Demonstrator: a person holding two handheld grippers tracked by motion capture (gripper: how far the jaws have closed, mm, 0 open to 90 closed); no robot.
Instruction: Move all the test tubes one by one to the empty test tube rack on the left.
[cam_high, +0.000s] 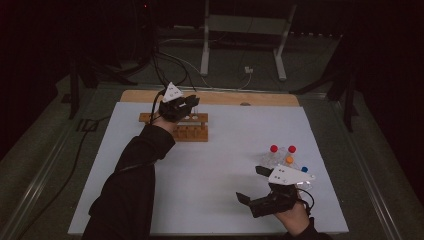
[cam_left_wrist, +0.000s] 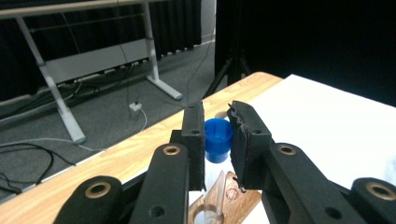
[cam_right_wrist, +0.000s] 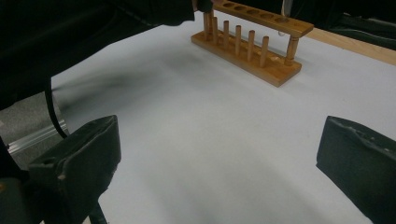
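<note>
While our right gripper (cam_high: 260, 192) waits wide open above the white mat (cam_high: 210, 170), our left gripper (cam_left_wrist: 218, 140) clamps a blue-capped tube (cam_left_wrist: 218, 139) over the wooden rack (cam_high: 192, 131).

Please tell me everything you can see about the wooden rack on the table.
The rack is light brown wood, standing upright on the white sheet near the table's far edge. It has a flat base, a top bar with a row of round holes held up by turned end posts, and a row of pegs along the base. The left hand-held gripper is above it, shut on a clear tube with a blue cap; the tube's lower end points at a hole. Whether the tube touches the wood is unclear.
</note>
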